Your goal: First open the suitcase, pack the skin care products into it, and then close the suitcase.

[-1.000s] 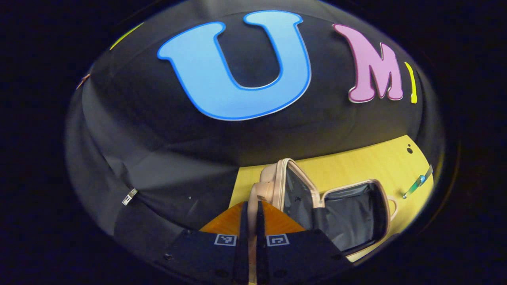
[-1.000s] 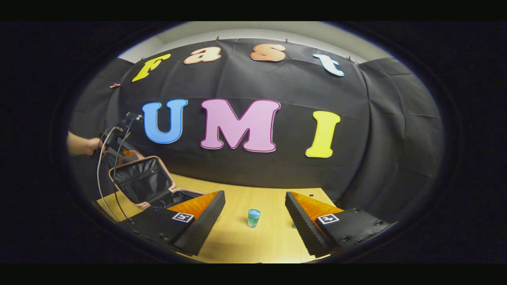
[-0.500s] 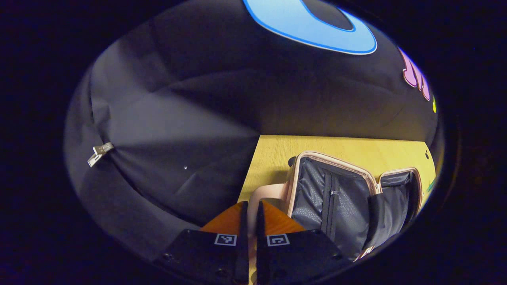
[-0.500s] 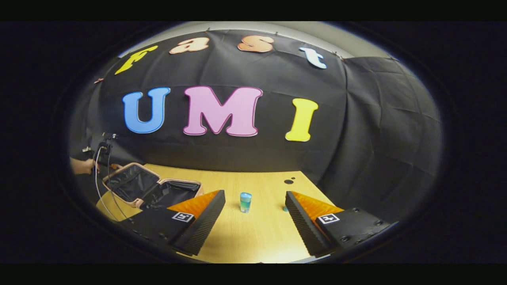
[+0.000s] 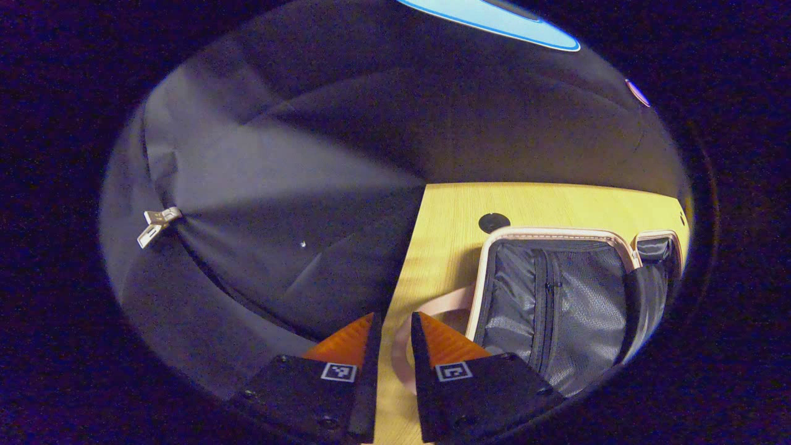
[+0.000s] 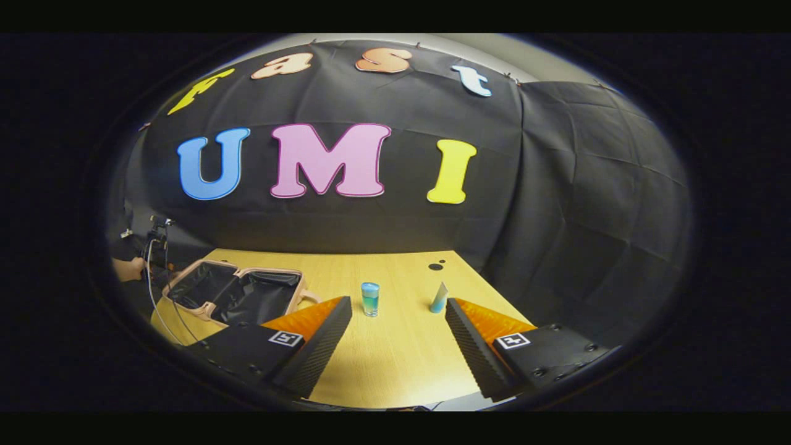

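Left gripper (image 5: 392, 346) slightly parted, suitcase handle (image 5: 405, 327) between fingers, grip uncertain; suitcase (image 5: 556, 296) open on surface (image 5: 445, 247). Right gripper (image 6: 398, 337) wide apart; jar (image 6: 370, 298), tube (image 6: 439, 298) right of suitcase (image 6: 235, 296).

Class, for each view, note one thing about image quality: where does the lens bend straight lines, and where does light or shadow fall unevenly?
Left gripper view: the table edge bows, a pale band of light crosses the dark wall cloth, and the open suitcase lining shines grey. Right gripper view: the table's far edge curves, the cloth's top bulges, and the bottle and tube look small but sharp.
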`<state>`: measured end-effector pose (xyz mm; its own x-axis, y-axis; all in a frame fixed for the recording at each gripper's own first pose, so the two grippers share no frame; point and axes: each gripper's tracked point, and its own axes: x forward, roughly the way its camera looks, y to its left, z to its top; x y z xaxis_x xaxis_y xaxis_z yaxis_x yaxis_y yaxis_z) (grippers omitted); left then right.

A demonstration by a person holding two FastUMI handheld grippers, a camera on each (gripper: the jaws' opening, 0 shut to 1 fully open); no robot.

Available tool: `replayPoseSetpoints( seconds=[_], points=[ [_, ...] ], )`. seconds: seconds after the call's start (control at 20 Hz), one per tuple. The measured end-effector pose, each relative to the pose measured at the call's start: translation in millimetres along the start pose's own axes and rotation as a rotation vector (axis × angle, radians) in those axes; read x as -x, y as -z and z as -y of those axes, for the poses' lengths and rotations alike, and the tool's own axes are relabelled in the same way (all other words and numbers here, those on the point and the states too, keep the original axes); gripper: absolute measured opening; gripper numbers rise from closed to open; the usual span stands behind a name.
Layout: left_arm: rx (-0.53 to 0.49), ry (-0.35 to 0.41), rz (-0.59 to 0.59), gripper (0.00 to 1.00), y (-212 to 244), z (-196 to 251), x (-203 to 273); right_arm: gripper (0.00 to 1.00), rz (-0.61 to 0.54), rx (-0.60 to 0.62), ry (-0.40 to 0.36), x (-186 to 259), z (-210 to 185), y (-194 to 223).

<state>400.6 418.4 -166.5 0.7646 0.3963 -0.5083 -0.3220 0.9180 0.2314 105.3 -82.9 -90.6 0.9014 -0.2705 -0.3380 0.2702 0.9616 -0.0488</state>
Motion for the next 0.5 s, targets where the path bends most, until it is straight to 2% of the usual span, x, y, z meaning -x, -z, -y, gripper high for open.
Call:
replayPoseSetpoints(
  seconds=[0.05, 0.1, 0.15, 0.2, 0.25, 0.3, 0.4, 0.5],
  points=[
    [0.011, 0.008, 0.026, 0.48, -8, 1, 12, 0.97, 0.012, -0.001, -0.002, -2, 1, -3],
    [0.028, 0.028, 0.061, 0.53, -18, 9, 30, 0.97, 0.022, 0.002, -0.005, -4, 3, -6],
    [0.046, 0.055, 0.102, 0.67, -28, 20, 49, 1.00, 0.032, 0.005, -0.009, -7, 5, -9],
    [0.064, 0.078, 0.162, 0.72, -40, 31, 71, 0.96, 0.044, 0.005, -0.011, -10, 7, -13],
    [0.072, 0.098, 0.222, 0.89, -55, 44, 95, 0.97, 0.055, 0.005, -0.015, -13, 10, -18],
    [0.062, 0.100, 0.259, 0.99, -66, 57, 113, 0.97, 0.061, 0.006, -0.020, -17, 13, -21],
    [0.047, 0.074, 0.342, 0.97, -87, 72, 155, 0.97, 0.072, 0.012, -0.032, -25, 19, -28],
    [0.055, 0.107, 0.423, 0.98, -102, 105, 191, 0.97, 0.074, 0.010, -0.047, -35, 25, -34]
  ],
)
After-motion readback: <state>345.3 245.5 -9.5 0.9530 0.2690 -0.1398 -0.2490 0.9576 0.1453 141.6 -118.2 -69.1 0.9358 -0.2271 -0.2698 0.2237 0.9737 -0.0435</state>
